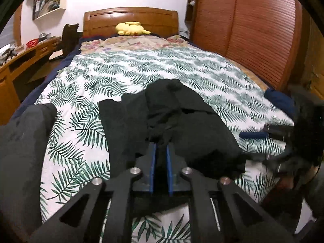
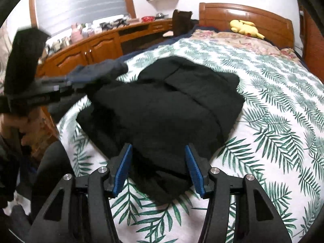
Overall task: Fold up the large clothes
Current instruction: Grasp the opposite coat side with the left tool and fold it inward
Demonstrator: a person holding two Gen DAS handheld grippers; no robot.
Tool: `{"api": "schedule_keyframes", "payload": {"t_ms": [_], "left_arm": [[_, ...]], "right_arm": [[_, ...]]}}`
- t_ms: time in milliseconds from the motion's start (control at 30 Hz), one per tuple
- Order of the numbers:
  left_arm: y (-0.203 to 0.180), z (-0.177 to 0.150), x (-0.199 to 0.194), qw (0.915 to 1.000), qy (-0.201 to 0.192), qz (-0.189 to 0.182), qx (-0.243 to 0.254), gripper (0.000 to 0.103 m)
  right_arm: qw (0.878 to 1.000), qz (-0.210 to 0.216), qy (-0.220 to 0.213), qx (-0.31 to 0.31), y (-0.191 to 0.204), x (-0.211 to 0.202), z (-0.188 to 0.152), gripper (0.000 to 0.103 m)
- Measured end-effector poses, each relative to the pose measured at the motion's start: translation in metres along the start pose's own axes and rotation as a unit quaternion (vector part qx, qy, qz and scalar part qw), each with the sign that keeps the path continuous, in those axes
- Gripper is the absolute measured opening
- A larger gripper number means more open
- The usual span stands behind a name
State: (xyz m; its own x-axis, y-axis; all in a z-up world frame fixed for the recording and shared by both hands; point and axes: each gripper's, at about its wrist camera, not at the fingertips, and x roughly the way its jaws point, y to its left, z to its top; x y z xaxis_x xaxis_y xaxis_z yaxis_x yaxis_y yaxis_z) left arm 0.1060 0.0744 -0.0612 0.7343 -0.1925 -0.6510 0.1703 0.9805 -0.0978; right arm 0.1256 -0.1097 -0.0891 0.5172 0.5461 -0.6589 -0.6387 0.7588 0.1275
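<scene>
Two grippers over the bed (image 1: 113, 68), one dark garment between them.

Left wrist view: left gripper (image 1: 161, 150) has its blue pads nearly together, pinching a bunched edge of the black garment (image 1: 182, 117). The garment lies crumpled mid-bed on the leaf-print sheet (image 1: 81, 125). A second dark cloth (image 1: 24, 137) lies at the left edge. Right gripper (image 1: 263, 134) shows at far right, blurred, low over the sheet beside the garment. A yellow plush toy (image 1: 131, 29) sits against the headboard (image 1: 129, 18).

Right wrist view: right gripper (image 2: 159, 158) is spread wide, pads on either side of the garment's (image 2: 162, 105) near edge, not closed on it. The garment is in a rough folded heap on the sheet (image 2: 273, 121). Left gripper (image 2: 81, 80) is blurred at left, at the garment's far corner; grip can't be judged from here. A wooden tabletop (image 2: 113, 30) with clutter runs along the wall.
</scene>
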Motion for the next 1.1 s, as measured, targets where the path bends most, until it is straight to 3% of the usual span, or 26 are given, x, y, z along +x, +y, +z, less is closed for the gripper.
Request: {"api": "schedule_keyframes", "payload": {"t_ms": [67,200,267,433,700,967,1100], "left_arm": [[-0.004,-0.003,-0.007,0.9998,-0.007,0.012,0.015,0.005],[0.006,-0.008,-0.034,0.9992,-0.032,0.024,0.000,0.005],[0.017,-0.015,-0.044,0.9982,-0.040,0.044,-0.009,0.005],[0.054,-0.041,-0.046,0.9958,-0.020,0.076,-0.047,0.005],[0.052,-0.059,-0.036,0.9959,-0.003,0.077,-0.047,0.006],[0.051,-0.059,-0.037,0.9952,0.000,0.089,-0.040,0.006],[0.055,-0.057,-0.039,0.9951,0.004,0.080,-0.057,0.007]], "right_arm": [[1.000,-0.001,-0.008,0.003,-0.003,-0.005,0.006,0.054],[1.000,-0.006,-0.019,0.004,-0.005,-0.008,0.019,0.054],[1.000,-0.004,-0.023,-0.003,-0.001,-0.006,0.025,0.050],[0.999,0.012,-0.004,-0.030,0.022,0.020,0.035,0.046],[0.997,0.022,0.061,-0.031,0.024,0.071,0.017,0.046],[0.998,0.005,0.056,-0.038,0.031,0.060,0.021,0.046],[0.998,0.030,0.032,-0.043,0.042,0.049,0.027,0.046]]}}
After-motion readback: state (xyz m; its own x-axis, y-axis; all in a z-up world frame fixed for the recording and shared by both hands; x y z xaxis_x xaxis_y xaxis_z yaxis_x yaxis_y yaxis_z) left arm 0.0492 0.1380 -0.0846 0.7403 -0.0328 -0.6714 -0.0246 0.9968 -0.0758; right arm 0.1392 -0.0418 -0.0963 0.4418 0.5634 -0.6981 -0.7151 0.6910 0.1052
